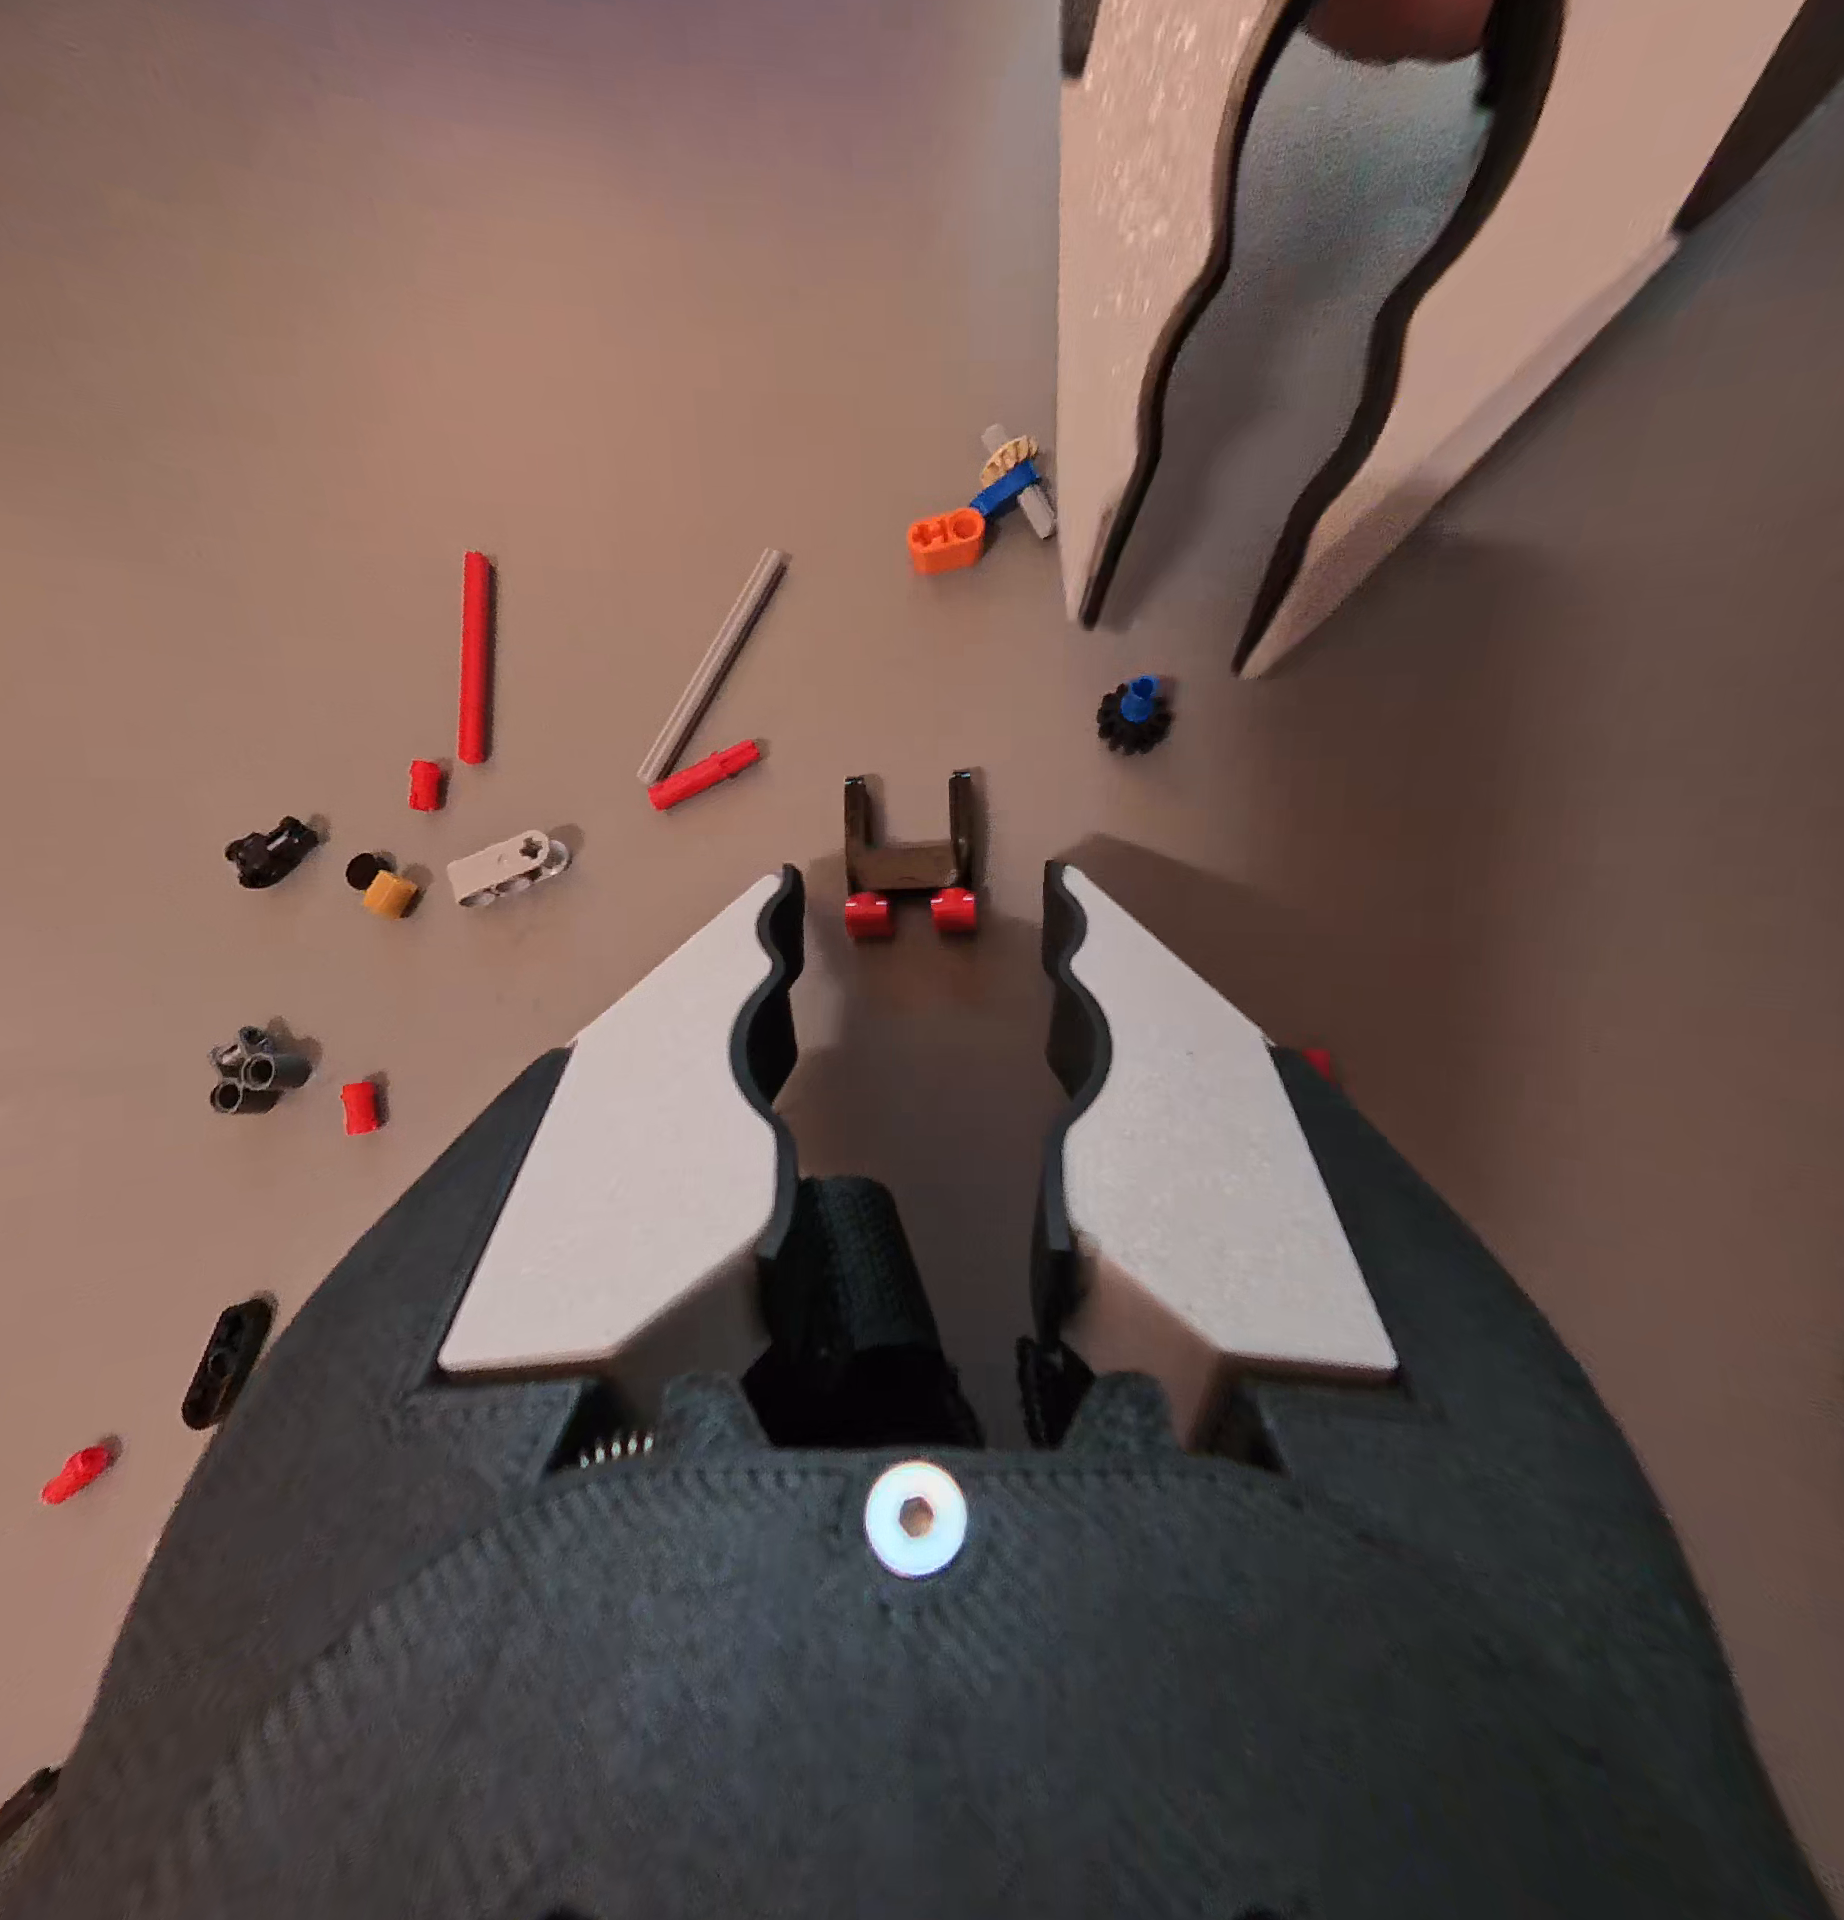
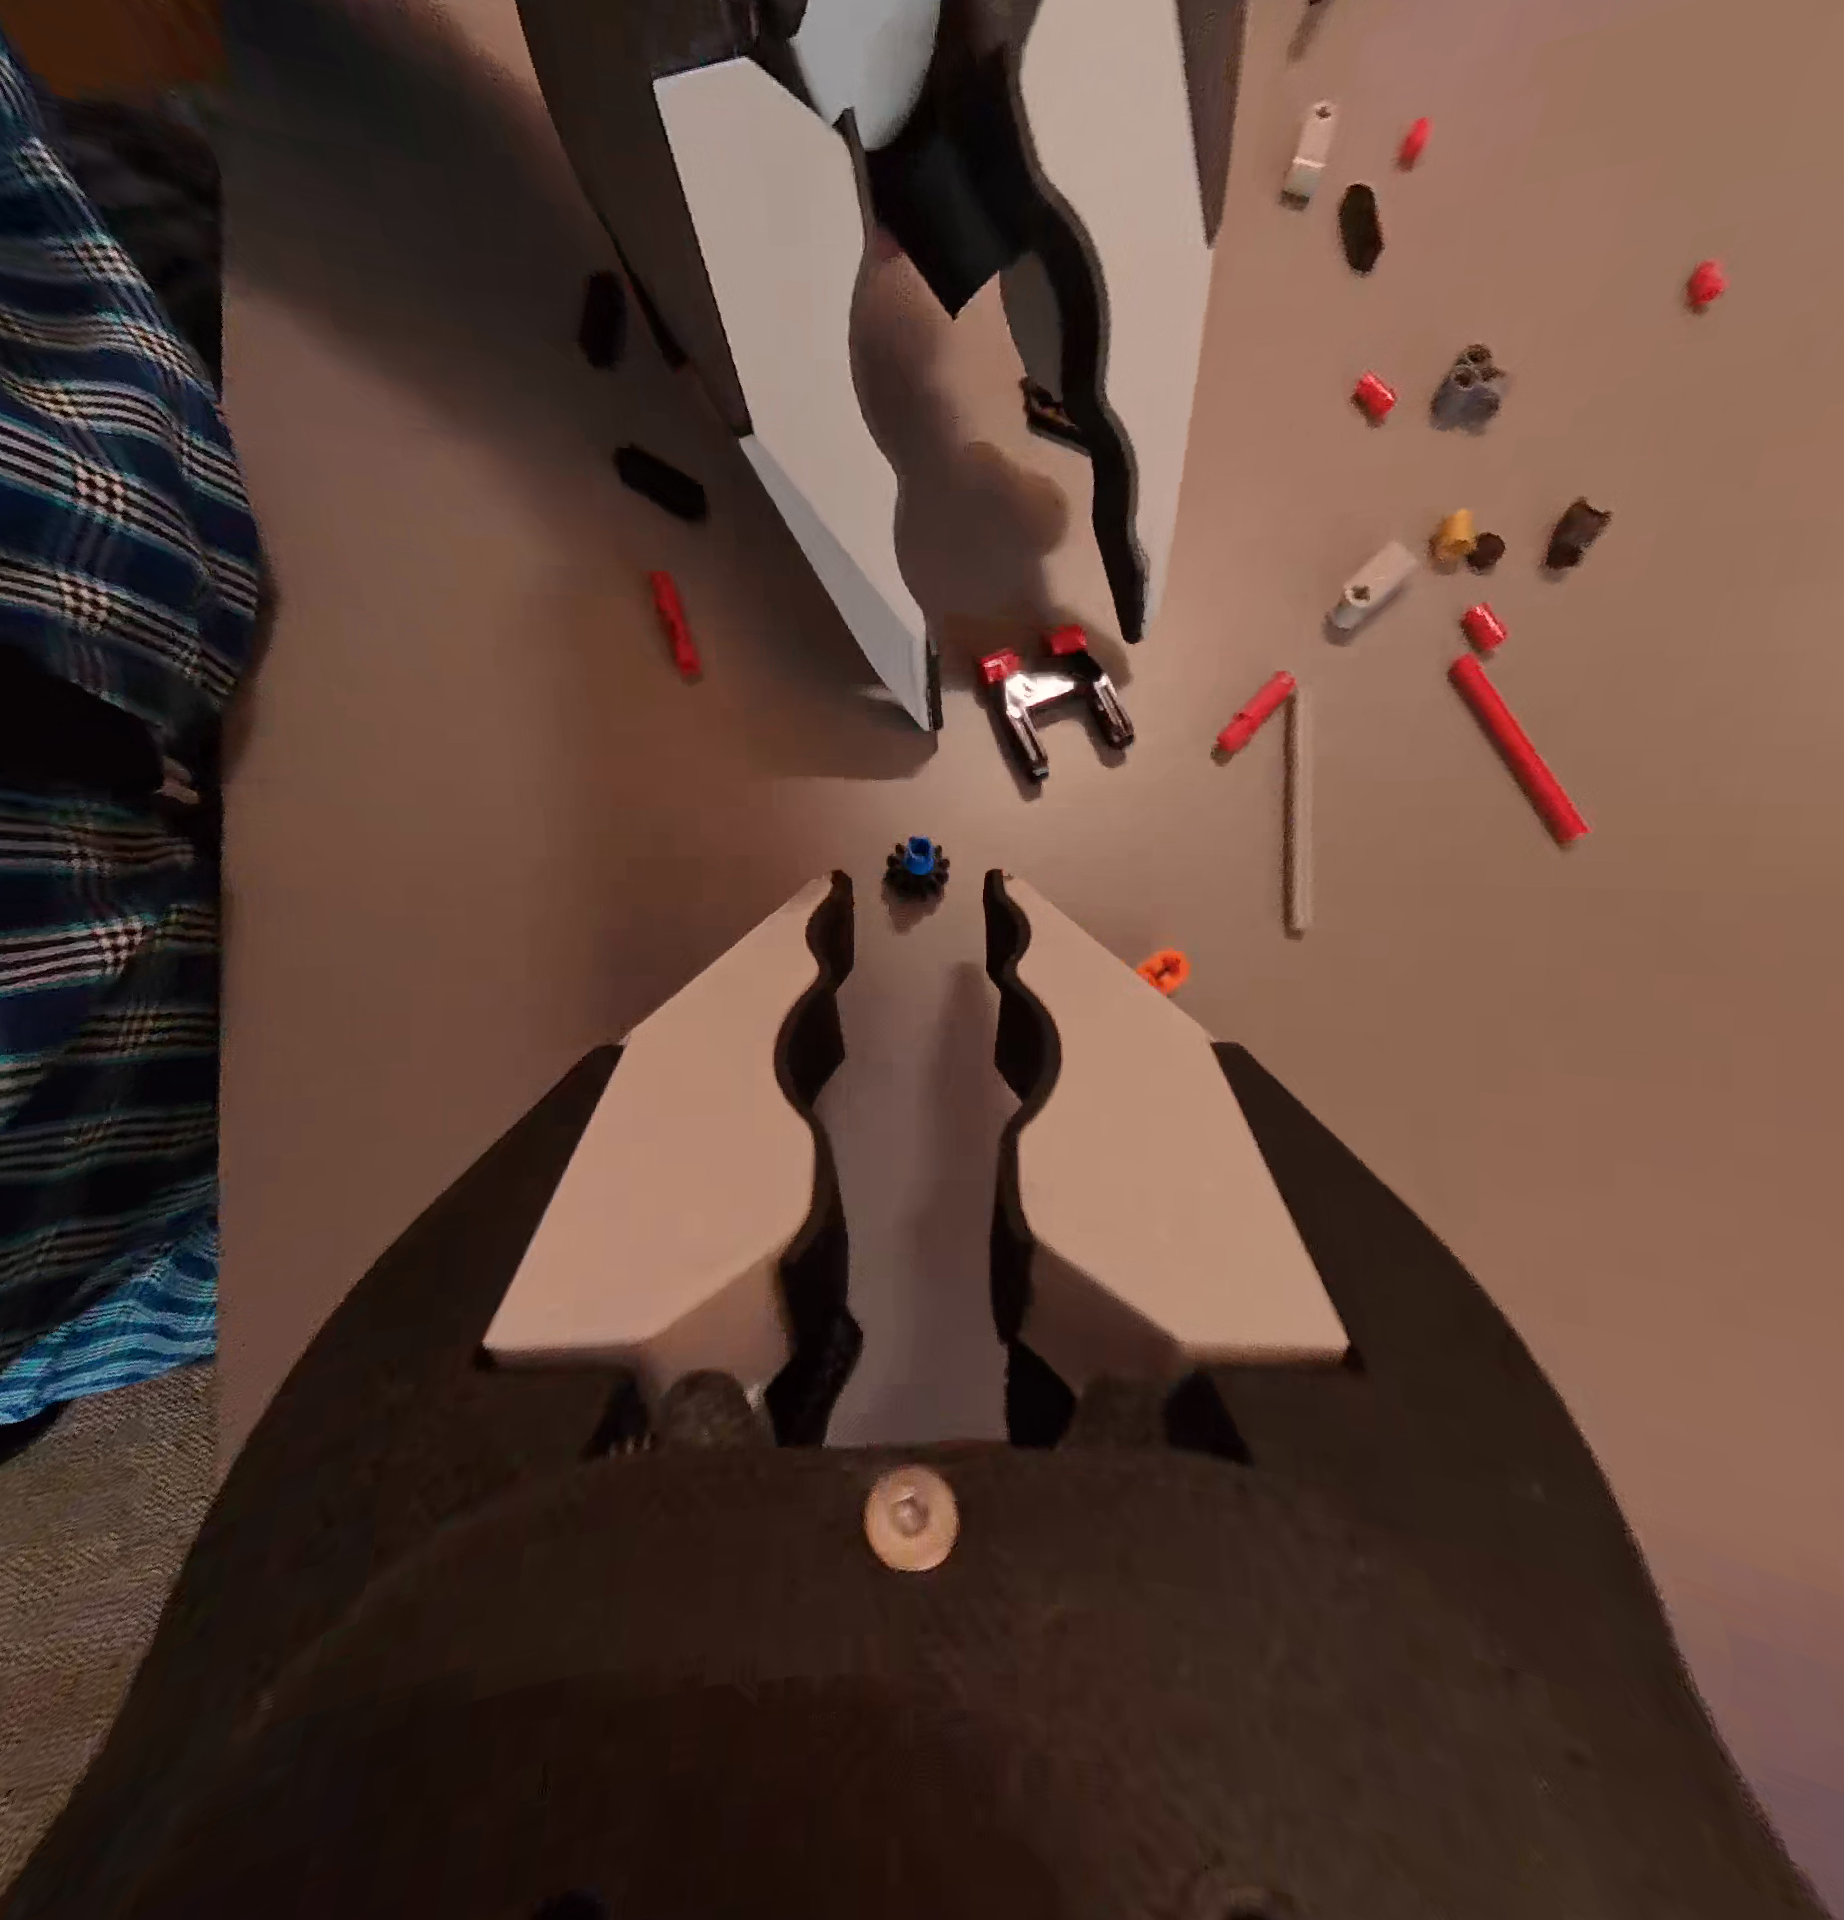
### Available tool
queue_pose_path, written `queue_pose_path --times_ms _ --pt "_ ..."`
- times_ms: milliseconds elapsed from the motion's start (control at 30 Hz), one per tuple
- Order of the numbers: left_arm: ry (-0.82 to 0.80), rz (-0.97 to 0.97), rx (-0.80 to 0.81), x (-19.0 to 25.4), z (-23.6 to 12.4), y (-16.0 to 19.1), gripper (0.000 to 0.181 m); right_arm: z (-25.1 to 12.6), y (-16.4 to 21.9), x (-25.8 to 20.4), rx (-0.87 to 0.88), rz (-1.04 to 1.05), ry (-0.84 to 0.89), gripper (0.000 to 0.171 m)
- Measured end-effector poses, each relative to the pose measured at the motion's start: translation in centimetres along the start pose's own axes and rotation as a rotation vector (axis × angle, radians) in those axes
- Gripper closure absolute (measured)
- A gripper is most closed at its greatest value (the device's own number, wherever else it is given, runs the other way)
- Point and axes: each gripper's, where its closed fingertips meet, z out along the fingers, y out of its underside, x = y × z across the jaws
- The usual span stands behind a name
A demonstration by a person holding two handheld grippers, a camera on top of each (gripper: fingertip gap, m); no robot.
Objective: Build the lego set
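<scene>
Lego parts lie scattered on the worktop (image 1: 274,364). Left claw (image 1: 918,883) gapes wide just short of the black U-shaped piece (image 1: 910,847) with red ends; right claw (image 2: 916,883), narrower, empty, nears a black gear (image 2: 916,868). Both look light, rigid, slippery; pinch their flat sides.

Hidden: my right claw (image 2: 918,883) covers all but the tip of an orange connector (image 2: 1165,968) | Cut off: plaid cloth (image 2: 76,644) runs past the left edge | Hidden: my left claw (image 1: 918,883) covers part of a flat black beam (image 1: 226,1361) and most of a red piece (image 1: 1316,1060) | Too small: the dark grey cluster (image 1: 256,1070) cannot be made out.
</scene>
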Motion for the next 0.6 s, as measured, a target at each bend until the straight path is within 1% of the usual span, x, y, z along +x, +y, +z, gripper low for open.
queue_pose_path --times_ms 33,167,300,333,400,500,533,567,600 --pt "-0.002 0.005 -0.001 0.0 -0.1 0.0 0.136 0.4 -0.2 -0.1 0.000 -0.007 -0.002 0.150" --pt "-0.010 0.020 0.006 0.0 -0.3 0.0 0.135 1.5 -0.3 0.2 -0.018 -0.007 0.017 0.160" --pt "-0.017 0.038 0.028 0.0 -0.6 -0.3 0.136 1.3 -0.9 0.6 0.030 0.045 0.007 0.170" --pt "-0.013 0.042 0.034 0.1 -0.6 -0.4 0.136 1.2 -1.0 0.9 0.030 0.046 0.015 0.170" --pt "-0.022 0.056 0.032 0.1 -0.6 -0.4 0.136 1.0 -0.8 1.7 -0.024 -0.001 0.063 0.170" --pt "-0.033 0.083 0.010 0.1 -0.3 -0.1 0.136 1.2 0.1 3.0 -0.177 -0.106 0.132 0.170" --pt "-0.036 0.083 0.007 0.1 -0.3 0.0 0.136 1.4 0.1 3.1 -0.203 -0.142 0.136 0.170" --pt "-0.035 0.081 0.009 0.2 -0.3 0.0 0.136 1.8 -0.2 2.6 -0.210 -0.157 0.112 0.169" --pt "-0.034 0.080 0.011 0.2 -0.3 -0.1 0.136 2.2 -0.4 2.3 -0.222 -0.172 0.102 0.161"
